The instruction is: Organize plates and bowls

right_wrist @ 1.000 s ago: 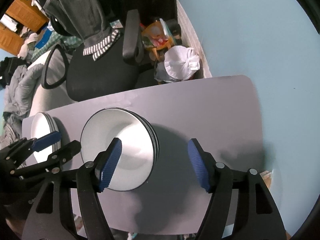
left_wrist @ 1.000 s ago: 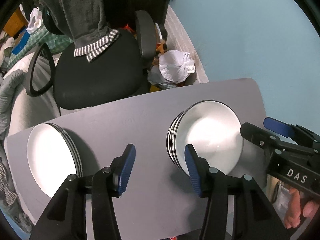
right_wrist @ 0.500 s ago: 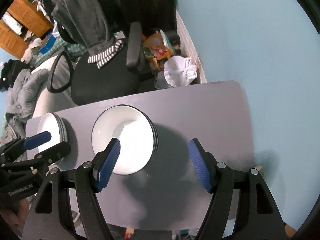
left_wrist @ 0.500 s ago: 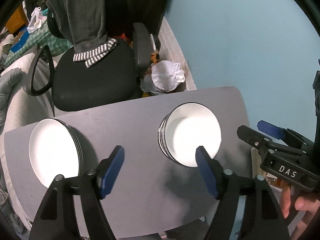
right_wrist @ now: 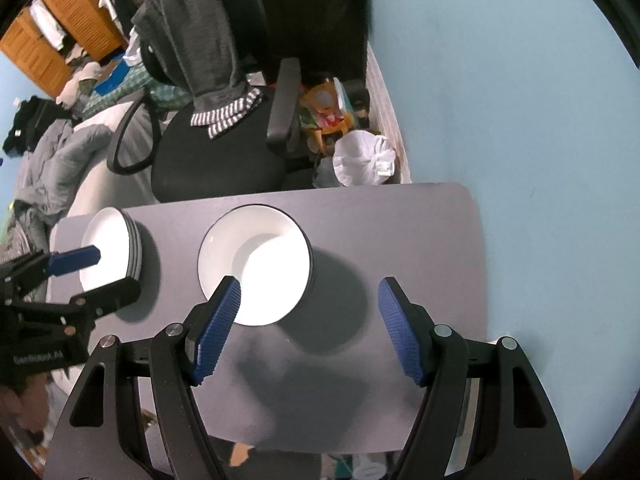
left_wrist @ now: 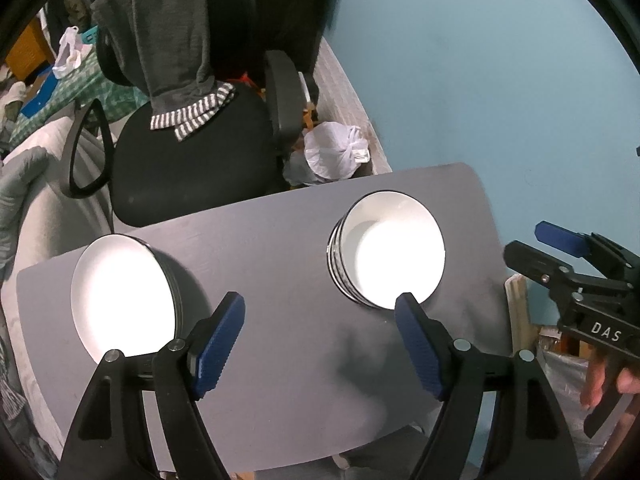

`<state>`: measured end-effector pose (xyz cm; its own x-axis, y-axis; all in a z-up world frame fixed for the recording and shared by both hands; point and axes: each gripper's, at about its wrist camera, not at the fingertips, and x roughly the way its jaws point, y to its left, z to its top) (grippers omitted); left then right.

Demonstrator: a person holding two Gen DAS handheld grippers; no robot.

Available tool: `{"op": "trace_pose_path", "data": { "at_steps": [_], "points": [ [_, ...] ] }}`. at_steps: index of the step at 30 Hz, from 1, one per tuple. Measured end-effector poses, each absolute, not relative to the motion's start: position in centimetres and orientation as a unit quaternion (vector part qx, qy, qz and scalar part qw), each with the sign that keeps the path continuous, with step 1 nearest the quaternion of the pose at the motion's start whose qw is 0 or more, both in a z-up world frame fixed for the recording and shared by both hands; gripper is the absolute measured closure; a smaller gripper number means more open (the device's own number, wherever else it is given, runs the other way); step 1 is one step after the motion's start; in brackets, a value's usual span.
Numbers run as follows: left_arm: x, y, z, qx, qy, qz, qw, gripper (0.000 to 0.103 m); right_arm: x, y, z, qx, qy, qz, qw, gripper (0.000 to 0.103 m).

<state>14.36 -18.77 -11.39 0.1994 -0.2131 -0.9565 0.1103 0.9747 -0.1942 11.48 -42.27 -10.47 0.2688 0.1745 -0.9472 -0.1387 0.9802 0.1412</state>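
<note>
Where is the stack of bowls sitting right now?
The stack of bowls sits mid-table, right of the plate stack in both wrist views, nearer the blue wall.

Both fisheye cameras are looking steeply down from above the flat grey tabletop (left_wrist: pixel 280 248), each along its own pair of black, blue-padded fingers rising from the lower edge; the left wrist view is sitting nearer, with the stack of white dark-rimmed plates (left_wrist: pixel 120 296) at lower left and the stack of white dark-rimmed bowls (left_wrist: pixel 392 256) right of centre; the right wrist view is hanging a little further back, showing the bowls (right_wrist: pixel 256 264) at centre and plates (right_wrist: pixel 108 248) at left; both are sharing the black office chair (left_wrist: pixel 192 160) and pale blue wall (right_wrist: pixel 500 80) above.
</note>
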Motion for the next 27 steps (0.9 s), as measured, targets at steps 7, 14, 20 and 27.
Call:
{"op": "trace_pose_path", "data": {
  "at_steps": [7,14,20,27],
  "points": [
    [13.5,-18.9,-11.6,-0.035,0.616,-0.114,0.779,0.024,10.9,-42.7,-10.7,0.001,0.597,0.114,0.794,0.032],
    [13.6,-19.4,-12.2,-0.046,0.607,-0.124,0.784,0.024,11.0,-43.9,-12.5,0.005,0.611,0.128,0.781,0.032],
    [14.7,-19.8,-14.2,-0.054,0.616,-0.136,0.774,0.024,12.2,-45.0,-14.7,0.023,0.625,0.145,0.767,0.032],
    [16.5,-19.5,-17.0,-0.082,0.643,-0.124,0.751,0.024,14.3,-44.7,-17.6,0.041,0.649,0.196,0.734,0.032]
  ]
}}
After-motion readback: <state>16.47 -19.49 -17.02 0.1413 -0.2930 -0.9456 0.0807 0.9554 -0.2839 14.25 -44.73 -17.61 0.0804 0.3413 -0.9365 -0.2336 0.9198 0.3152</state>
